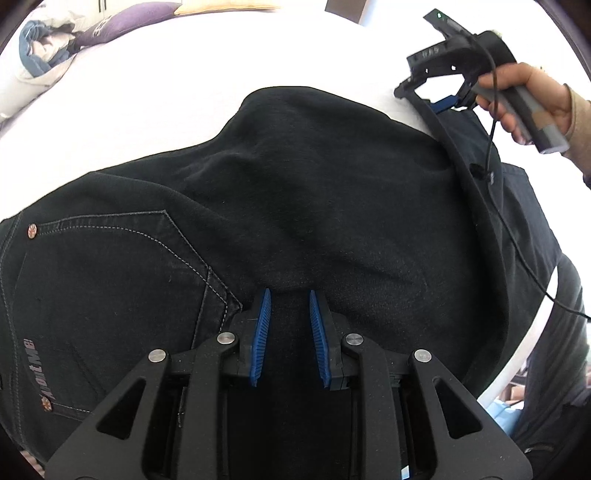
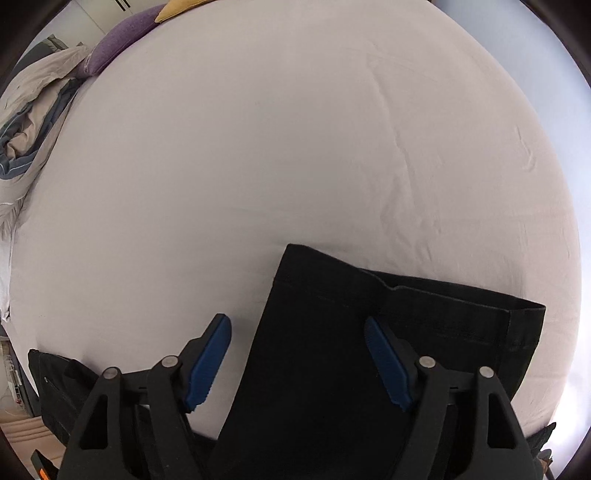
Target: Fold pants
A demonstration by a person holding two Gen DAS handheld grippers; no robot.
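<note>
The left gripper point(image 1: 288, 306) pinches the pants point(image 1: 295, 184) narrowly. The right gripper point(image 2: 295, 350), jaws wide and empty over the leg cuffs point(image 2: 424, 295) near the bed point(image 2: 258, 147) edge, could let them slide off.

— Setting?
— Home bedroom. Wide bed point(image 2: 295, 147) under a white fitted sheet; purple pillow point(image 2: 122, 40) and yellow cushion point(image 2: 177, 9) at far-left corner, crumpled bedding point(image 2: 33, 114) along left edge.

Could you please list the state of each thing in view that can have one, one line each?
Black pants: lying on the bed, partly folded, leg hems stacked.
Left gripper: shut on a pinch of pants fabric.
Right gripper: open above the leg hems, holding nothing.
White bedsheet: spread flat, lightly creased.
Bedding pile: crumpled at the edge.
</note>
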